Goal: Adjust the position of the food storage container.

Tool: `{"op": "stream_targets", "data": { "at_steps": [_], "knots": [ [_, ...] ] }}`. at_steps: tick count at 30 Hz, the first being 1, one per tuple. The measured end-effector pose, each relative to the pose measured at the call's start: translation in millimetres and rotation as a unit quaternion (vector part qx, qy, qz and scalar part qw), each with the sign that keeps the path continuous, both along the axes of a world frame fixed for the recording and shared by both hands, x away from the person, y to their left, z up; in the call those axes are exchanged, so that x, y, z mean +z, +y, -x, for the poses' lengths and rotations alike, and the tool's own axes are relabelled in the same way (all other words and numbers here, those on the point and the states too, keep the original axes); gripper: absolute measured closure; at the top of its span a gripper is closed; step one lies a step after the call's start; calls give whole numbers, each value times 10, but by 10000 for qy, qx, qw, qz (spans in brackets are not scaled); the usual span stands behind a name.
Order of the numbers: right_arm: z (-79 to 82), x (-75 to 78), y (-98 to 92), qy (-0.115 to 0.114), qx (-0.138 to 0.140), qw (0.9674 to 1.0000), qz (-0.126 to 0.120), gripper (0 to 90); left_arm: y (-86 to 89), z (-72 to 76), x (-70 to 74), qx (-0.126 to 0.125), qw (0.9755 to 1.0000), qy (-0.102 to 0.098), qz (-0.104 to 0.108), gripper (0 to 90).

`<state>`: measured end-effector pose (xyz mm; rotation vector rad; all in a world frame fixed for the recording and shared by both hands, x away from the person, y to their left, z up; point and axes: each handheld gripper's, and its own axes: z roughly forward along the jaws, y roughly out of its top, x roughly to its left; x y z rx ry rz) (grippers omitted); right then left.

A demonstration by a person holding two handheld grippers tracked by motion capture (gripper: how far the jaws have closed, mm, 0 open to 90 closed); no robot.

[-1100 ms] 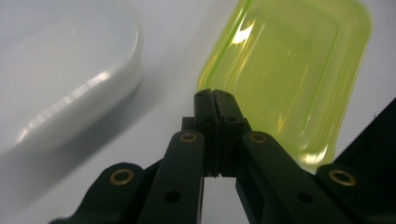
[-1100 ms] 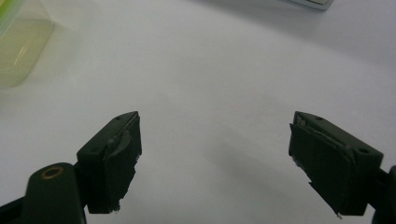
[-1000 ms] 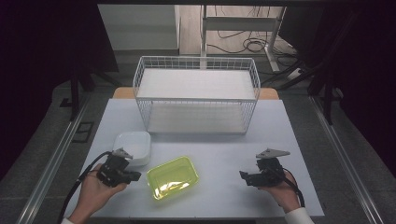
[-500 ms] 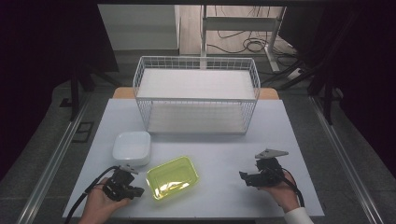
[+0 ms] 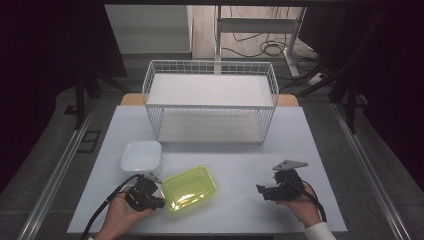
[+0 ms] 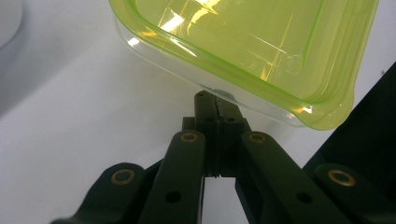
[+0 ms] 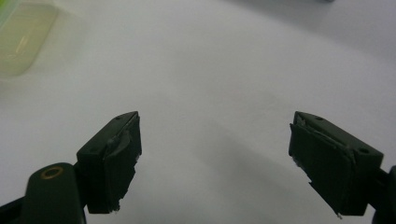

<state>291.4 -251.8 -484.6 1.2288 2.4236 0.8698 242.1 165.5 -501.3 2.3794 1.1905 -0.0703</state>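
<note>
Left gripper (image 5: 156, 201), jaws together, is nudging the green tray (image 5: 190, 188) at lower centre; right gripper (image 5: 266, 192) is waiting at lower right, jaws apart; the next move likely calls for opening to grasp the rim.

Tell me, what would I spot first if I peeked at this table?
The bright yellow-green container at the near middle of the table jumps out first, shiny and see-through. The left gripper has its jaws shut together right at the container's edge, with a white square bowl just behind it. At the back stands a big white wire basket, and the right gripper rests open on the near right.
</note>
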Motion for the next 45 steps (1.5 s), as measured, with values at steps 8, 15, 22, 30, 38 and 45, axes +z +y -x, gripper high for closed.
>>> {"op": "stream_targets", "data": {
  "at_steps": [8,15,22,30,38,45],
  "knots": [
    [-7,-11,14,40,20,10000,13,171,-73,-145,11,66,10000,-55,-31,900],
    [-9,-12,6,40,13,10000,16,171,-202,-338,26,122,9999,-86,-23,900],
    [-13,-14,-7,45,18,10000,29,170,-326,-468,37,118,9999,-119,12,900],
    [-12,-15,-10,60,13,10000,38,171,-461,-619,28,125,9998,-150,10,900],
    [-7,-16,-16,52,3,10000,60,170,-556,-740,-9,180,9997,-137,100,900],
    [0,-12,-21,58,-11,10000,37,170,-620,-771,-15,150,9997,-171,123,900]
  ]
}}
